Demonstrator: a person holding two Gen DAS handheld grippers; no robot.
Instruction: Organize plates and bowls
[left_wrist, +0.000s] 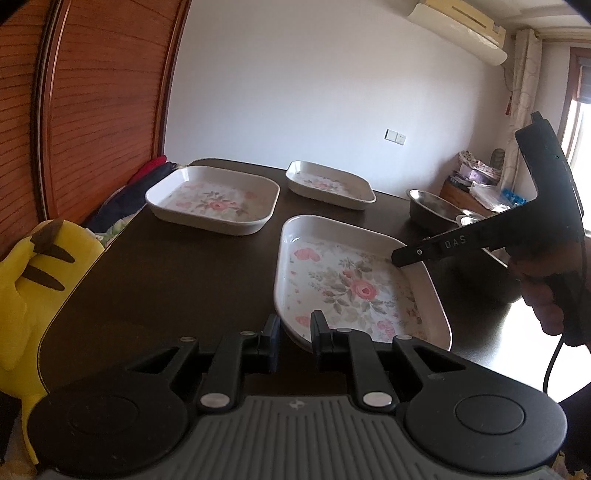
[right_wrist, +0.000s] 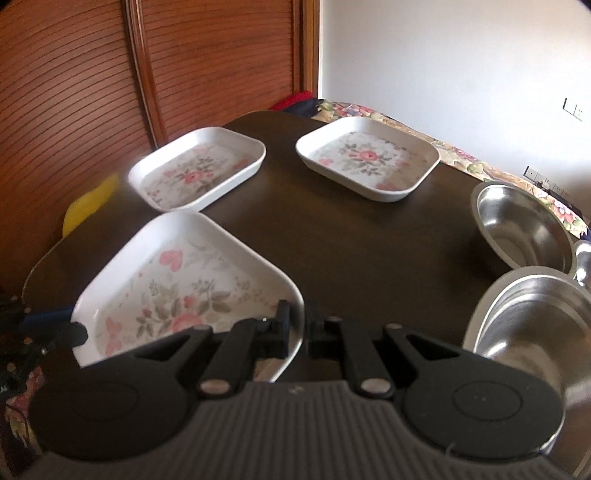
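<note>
Three white square plates with rose prints lie on a dark table (left_wrist: 166, 266). The nearest plate (left_wrist: 354, 288) (right_wrist: 184, 280) is gripped from two sides. My left gripper (left_wrist: 295, 332) is shut on its near rim. My right gripper (right_wrist: 300, 325) is shut on its opposite rim, and its fingers (left_wrist: 421, 253) show reaching in from the right in the left wrist view. Two more plates lie farther back, one at the left (left_wrist: 214, 199) (right_wrist: 199, 170) and one at the right (left_wrist: 328, 184) (right_wrist: 369, 157). Steel bowls (right_wrist: 521, 225) (right_wrist: 532, 325) stand at the table's right side.
A yellow plush toy (left_wrist: 33, 288) sits off the table's left edge. A wooden slatted door (right_wrist: 92, 74) stands behind the table. Floral bedding (right_wrist: 461, 155) lies beyond the far edge. Cluttered shelves (left_wrist: 480, 177) stand at the far right.
</note>
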